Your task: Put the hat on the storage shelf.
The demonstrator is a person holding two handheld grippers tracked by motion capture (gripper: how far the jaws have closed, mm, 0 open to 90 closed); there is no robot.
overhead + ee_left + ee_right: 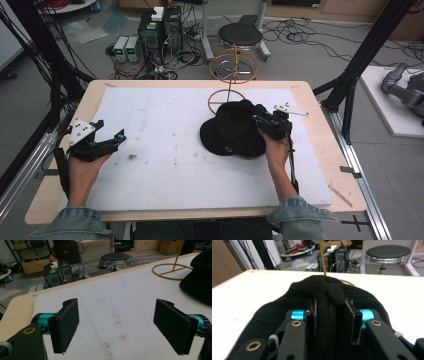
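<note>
Pinching a fold of the black hat (pixel 232 131), the right gripper (pixel 256 119) has its jaws clamped on the fabric; the right gripper view shows a bunched ridge of the soft, knit-looking cloth (pixel 329 305) squeezed between the two black pads. The hat lies on the white mat (pixel 165 145), just in front of the gold wire hat stand (pixel 231 75), its far edge reaching the stand's round base ring (pixel 225 100). Most of the brim appears to rest on the mat, though the pinched part may be a little raised; I cannot tell for sure.

As I read it, the work is hanging the hat on that stand. The grasp is made; lifting the hat and setting it over the stand's upper wire hoop are not yet done.

Well to the left of the hat stand, the left gripper (pixel 107 132) hovers over bare mat with its jaws wide apart and nothing between them, as the left gripper view (pixel 117 325) confirms.

No brand, label or readable writing shows on the hat, the stand or the grippers. The boxes on the floor beyond the stand are too small to read.
</note>
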